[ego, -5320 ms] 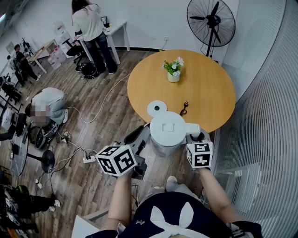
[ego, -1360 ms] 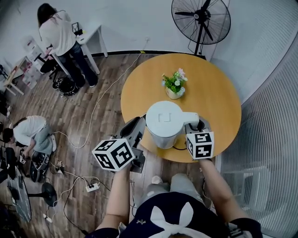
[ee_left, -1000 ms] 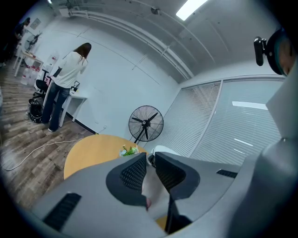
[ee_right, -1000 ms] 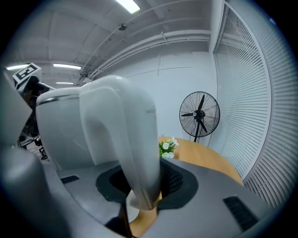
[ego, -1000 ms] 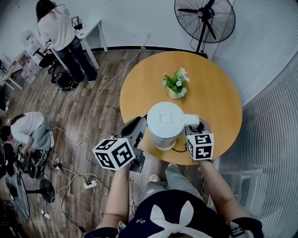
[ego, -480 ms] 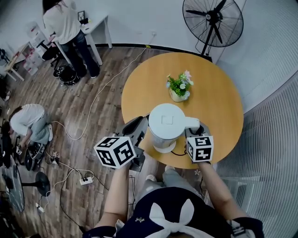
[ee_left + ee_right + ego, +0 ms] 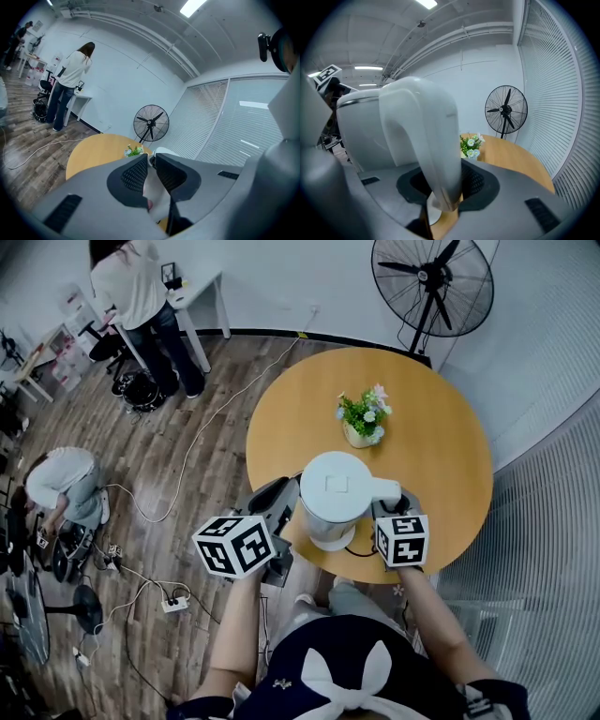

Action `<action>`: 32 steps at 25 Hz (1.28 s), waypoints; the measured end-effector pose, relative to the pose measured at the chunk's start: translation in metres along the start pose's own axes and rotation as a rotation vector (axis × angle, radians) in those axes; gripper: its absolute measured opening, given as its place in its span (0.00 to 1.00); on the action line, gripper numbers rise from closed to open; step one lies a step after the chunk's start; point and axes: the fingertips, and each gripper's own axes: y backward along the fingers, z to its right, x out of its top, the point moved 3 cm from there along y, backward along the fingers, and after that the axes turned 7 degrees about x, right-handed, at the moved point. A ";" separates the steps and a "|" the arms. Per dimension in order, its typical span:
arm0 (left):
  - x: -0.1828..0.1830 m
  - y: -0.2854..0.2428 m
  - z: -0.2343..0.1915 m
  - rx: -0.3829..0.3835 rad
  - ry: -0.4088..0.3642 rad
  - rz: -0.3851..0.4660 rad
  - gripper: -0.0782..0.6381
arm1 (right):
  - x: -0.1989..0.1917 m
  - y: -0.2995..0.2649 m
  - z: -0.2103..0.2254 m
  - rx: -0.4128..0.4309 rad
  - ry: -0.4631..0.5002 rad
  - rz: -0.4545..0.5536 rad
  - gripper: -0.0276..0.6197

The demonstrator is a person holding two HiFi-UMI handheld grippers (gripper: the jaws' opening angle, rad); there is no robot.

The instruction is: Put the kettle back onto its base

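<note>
The white kettle (image 7: 336, 495) is over the near edge of the round wooden table (image 7: 422, 437). My right gripper (image 7: 392, 497) is shut on its curved handle (image 7: 426, 140), which fills the jaws in the right gripper view. Below the handle a sliver of a white disc (image 7: 433, 213) shows, seemingly the base; the kettle hides the rest. I cannot tell whether the kettle rests on it. A black cord (image 7: 357, 549) runs out beside the kettle's foot. My left gripper (image 7: 284, 491) is shut and empty, its tips right beside the kettle's (image 7: 163, 151) left side.
A small pot of flowers (image 7: 361, 423) stands on the table behind the kettle. A standing fan (image 7: 433, 282) is beyond the table, slatted blinds to the right. Cables and a power strip (image 7: 173, 604) lie on the wood floor; one person stands (image 7: 141, 287), another crouches (image 7: 61, 484).
The kettle and my right gripper have sunk slightly toward the table. The left gripper has stayed beside the kettle.
</note>
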 end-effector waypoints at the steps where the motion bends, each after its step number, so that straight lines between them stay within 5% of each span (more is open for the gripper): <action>1: -0.001 0.000 0.000 0.000 0.001 -0.001 0.21 | 0.000 0.000 0.000 0.001 -0.002 -0.001 0.24; 32: -0.041 -0.012 -0.010 0.062 0.026 -0.071 0.21 | -0.042 -0.015 0.007 0.066 -0.030 -0.082 0.25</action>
